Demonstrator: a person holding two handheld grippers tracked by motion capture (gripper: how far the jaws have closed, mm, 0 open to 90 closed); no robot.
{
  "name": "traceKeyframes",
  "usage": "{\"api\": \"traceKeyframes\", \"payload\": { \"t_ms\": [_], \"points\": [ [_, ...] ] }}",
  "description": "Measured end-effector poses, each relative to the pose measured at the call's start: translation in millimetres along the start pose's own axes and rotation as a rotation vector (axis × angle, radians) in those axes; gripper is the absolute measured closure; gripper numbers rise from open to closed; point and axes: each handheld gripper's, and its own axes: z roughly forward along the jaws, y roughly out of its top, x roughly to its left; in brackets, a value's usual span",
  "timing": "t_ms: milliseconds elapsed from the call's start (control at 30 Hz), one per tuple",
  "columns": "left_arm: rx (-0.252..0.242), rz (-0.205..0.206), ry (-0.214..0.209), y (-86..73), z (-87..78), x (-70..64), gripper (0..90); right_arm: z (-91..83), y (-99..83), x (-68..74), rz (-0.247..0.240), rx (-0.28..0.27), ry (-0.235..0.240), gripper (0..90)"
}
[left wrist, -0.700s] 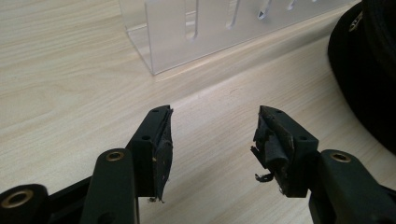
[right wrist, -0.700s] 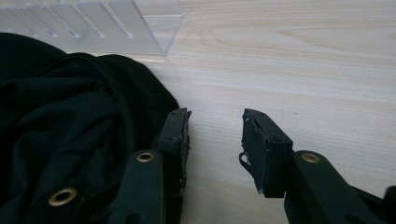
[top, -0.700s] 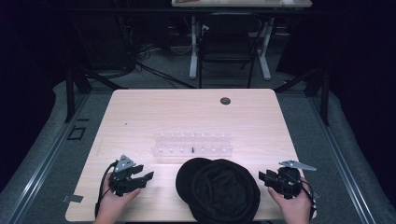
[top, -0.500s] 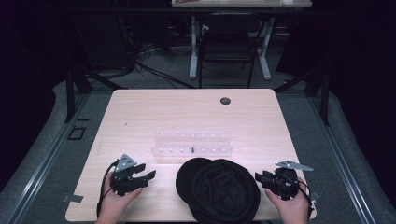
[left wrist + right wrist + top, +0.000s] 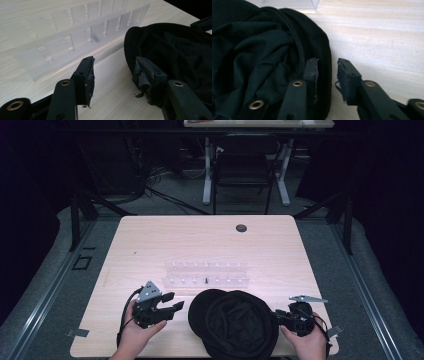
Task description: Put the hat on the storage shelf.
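Black cap [image 5: 235,322], lying crown-down with its dark lining showing, sits at the lower middle of the high view between your two hands, and that is why both tongs are angled inward toward it. Your left gripper [image 5: 172,306] is released, its jaws spread wide; in the left gripper view [image 5: 115,75] one jaw stands over bare wood and the other is against the cap's curved edge at the right of that frame, which reads as lining up to take the rim, though no cloth lies between the jaws yet. Your right gripper [image 5: 278,316] points left from the lower right of the high view; in the right gripper view [image 5: 327,75] its jaws are parted by a narrow gap, the left one against the cap's outer edge and the other over the table, so it too is unclenched and grasping nothing. Approaching from opposite sides looks meant to let you lift or open the soft cap evenly without it folding. Beyond the cap, toward the middle of the high view, a clear plastic rack [image 5: 206,274] of slotted dividers stands on the wooden table [image 5: 150,240], with one small dark piece in its front row; it is near the cap's far edge but I cannot tell whether they touch.
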Motion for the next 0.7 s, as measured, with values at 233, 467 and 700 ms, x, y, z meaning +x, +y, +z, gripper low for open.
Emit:
{"api": "traceKeyframes", "payload": {
  "t_ms": [233,467,700],
  "points": [
    [0.069,0.034,-0.02,-2.0,14.0,-7.5,57.8,3.9,3.3,2.7,-0.014,0.021,0.018,85.4],
    [0.069,0.02,-0.047,-3.8,16.2,-11.9,57.9,10.9,16.1,-0.2,-0.012,0.031,0.015,85.8],
    [0.07,0.036,-0.059,-6.1,19.5,-16.1,59.6,16.8,30.3,-4.9,0.009,0.037,0.015,85.8]
  ]
}}
